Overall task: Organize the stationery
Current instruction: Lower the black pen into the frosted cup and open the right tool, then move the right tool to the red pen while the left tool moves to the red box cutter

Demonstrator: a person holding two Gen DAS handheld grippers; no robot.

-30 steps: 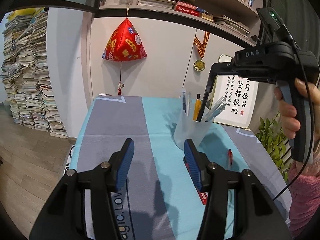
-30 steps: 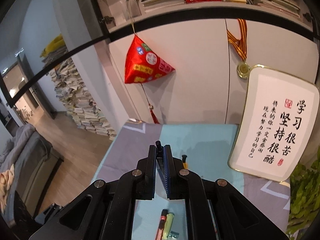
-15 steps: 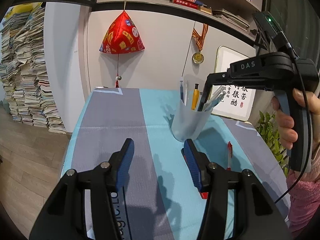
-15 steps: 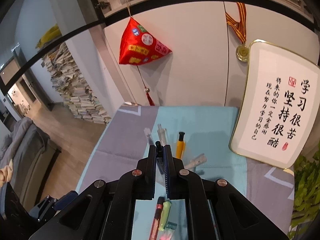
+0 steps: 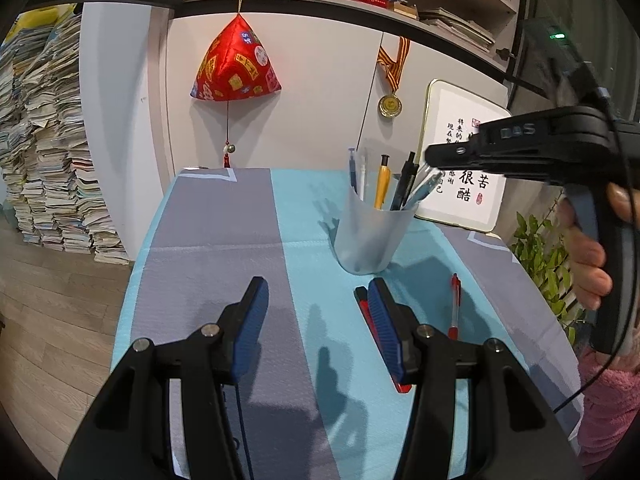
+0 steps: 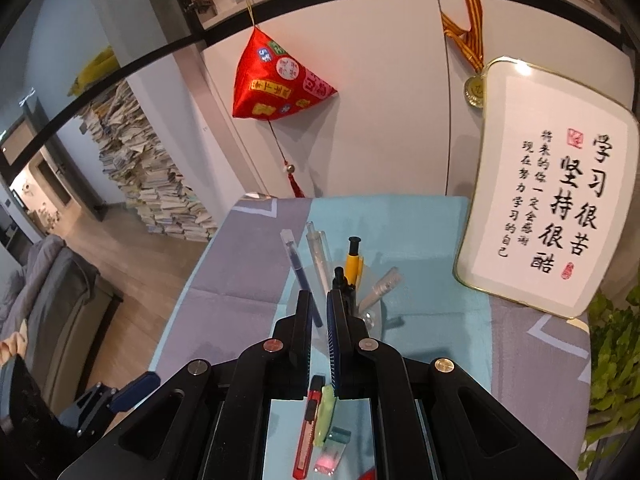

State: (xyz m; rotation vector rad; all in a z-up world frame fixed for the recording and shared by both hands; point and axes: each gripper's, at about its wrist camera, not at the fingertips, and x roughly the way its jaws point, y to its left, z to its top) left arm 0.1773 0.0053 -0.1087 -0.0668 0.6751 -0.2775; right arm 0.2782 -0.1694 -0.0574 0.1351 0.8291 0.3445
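A translucent pen cup (image 5: 370, 236) stands on the blue and grey tablecloth, holding several pens, among them a yellow one (image 5: 383, 181) and a black one (image 5: 404, 184). My right gripper (image 6: 319, 308) hovers just above the cup (image 6: 376, 312), its jaws a narrow gap apart with nothing between them; the black pen (image 6: 341, 280) stands in the cup beside its right finger. My left gripper (image 5: 316, 312) is open and empty, low over the cloth in front of the cup. A red utility knife (image 5: 366, 304) and a red pen (image 5: 455, 306) lie by its right finger.
A framed calligraphy board (image 5: 464, 168) leans at the back right, with a plant (image 5: 544, 264) beside it. A red hanging ornament (image 5: 236, 68) and a medal (image 5: 390, 105) hang on the cabinet behind. A green item (image 6: 325, 412) and small erasers (image 6: 336, 440) lie by the knife (image 6: 306, 428).
My right gripper came down over the cup and its jaws parted slightly; the black pen it held now stands in the cup. My left gripper barely moved.
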